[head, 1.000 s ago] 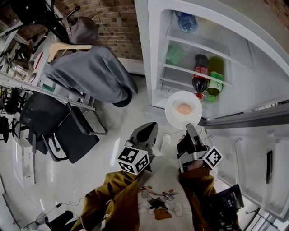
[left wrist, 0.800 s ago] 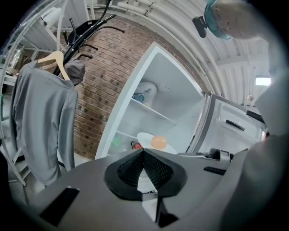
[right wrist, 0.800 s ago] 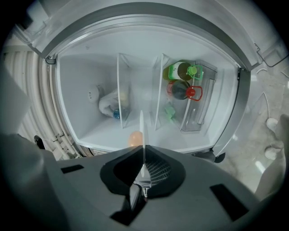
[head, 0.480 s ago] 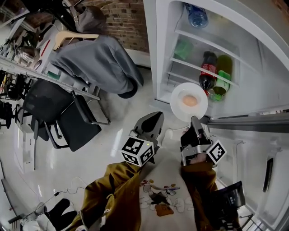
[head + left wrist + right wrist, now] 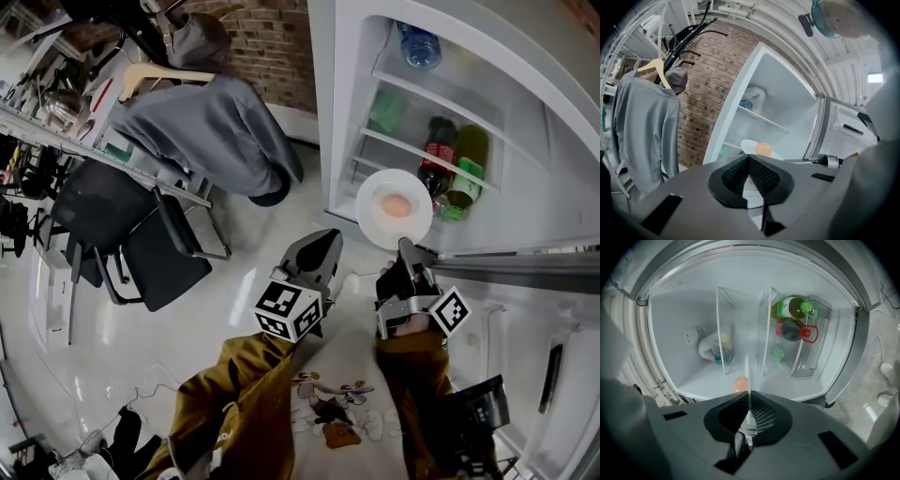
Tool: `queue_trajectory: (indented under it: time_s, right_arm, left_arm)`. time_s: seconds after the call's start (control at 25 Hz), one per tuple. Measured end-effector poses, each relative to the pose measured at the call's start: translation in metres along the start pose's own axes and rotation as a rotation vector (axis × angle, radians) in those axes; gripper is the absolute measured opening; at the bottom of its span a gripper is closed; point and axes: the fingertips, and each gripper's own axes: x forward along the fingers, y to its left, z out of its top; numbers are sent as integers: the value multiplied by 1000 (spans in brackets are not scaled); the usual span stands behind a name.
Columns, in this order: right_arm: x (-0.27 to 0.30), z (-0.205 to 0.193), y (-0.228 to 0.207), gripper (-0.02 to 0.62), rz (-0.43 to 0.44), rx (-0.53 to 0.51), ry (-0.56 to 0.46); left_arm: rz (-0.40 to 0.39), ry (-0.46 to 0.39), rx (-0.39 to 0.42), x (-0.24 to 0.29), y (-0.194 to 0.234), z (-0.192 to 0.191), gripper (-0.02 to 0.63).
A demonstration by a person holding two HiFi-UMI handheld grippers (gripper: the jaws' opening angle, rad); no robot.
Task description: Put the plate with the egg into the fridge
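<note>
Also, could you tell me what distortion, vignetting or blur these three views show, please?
Head view: strong fisheye bows the fridge; the plate is sharp, and the glossy floor reflects light. Left gripper view: black vignetted edges, and a brick wall that curves. Right gripper view: round vignette; the plate appears edge-on as a thin line.

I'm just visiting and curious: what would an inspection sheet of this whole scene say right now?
Surface: pale glossy floor; no table in use.
Job's things: white plate with egg, held at the open fridge, resting on no shelf.
Clutter: bottles in the fridge; grey hoodie on a hanger; black chair.
Tongs: right tongs shut on plate; left tongs shut, empty.
Cables: thin cable on the floor.
Surroundings: brick wall.
</note>
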Motion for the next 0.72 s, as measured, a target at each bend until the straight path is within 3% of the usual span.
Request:
queue_trajectory:
  time_s: [0.72]
  right_arm:
    - [46,18,6,20,14,3,8]
  left_arm:
    - [19,-26,32,22,12,19,8]
